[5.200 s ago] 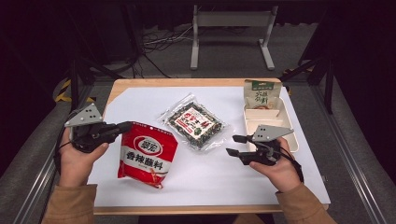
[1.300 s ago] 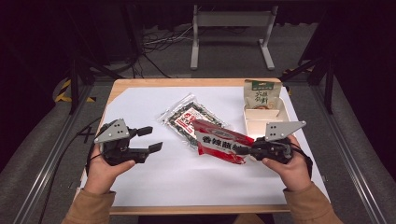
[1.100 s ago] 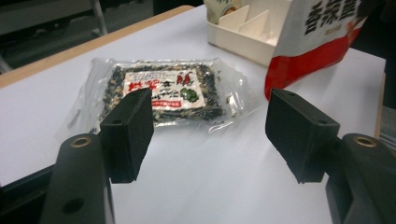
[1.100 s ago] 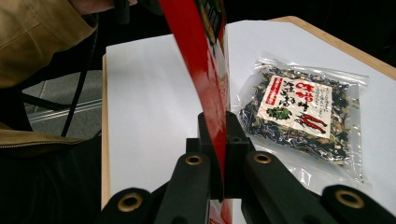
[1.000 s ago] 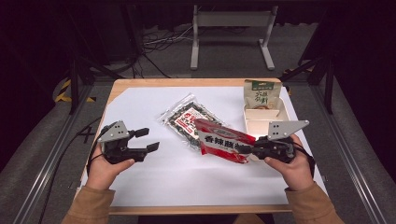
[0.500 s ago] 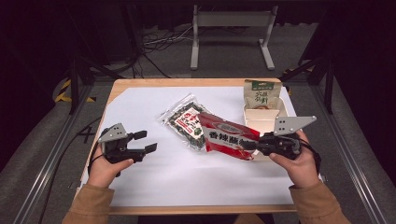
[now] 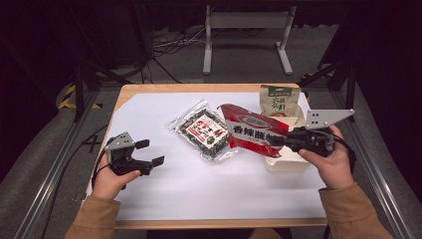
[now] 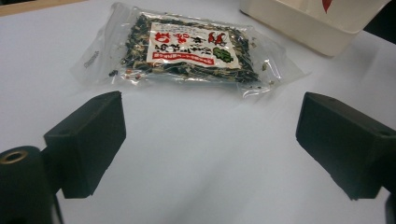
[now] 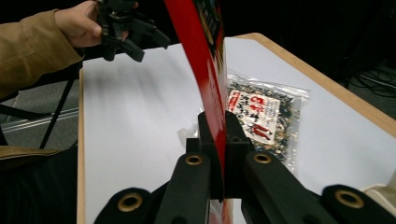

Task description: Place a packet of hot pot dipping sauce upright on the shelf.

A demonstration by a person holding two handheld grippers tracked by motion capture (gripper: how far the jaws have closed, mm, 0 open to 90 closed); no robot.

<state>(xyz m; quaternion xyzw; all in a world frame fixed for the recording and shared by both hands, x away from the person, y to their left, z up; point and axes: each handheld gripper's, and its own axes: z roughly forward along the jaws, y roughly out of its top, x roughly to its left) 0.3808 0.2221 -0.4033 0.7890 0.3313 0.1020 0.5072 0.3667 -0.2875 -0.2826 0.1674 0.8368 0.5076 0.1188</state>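
Between the right gripper's [image 9: 217, 135] black jaws, a flat glossy red pouch [image 7: 254, 131].

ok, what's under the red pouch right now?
The red pouch, clamped in the right gripper, hangs above the near end of the cream tray and the clear seaweed pack's right edge. The tray floor beneath it is covered, so its contents can't be seen.

Light falls from above onto the white surface [image 7: 209, 194], which shows bright against a dark, dim room. The high view is soft and slightly grainy. In the left gripper view the near black pads [image 8: 88, 140] blur, casting faint shadows. Glare glints off the clear packet [image 8: 187, 51]. The right gripper view smears at its edges.
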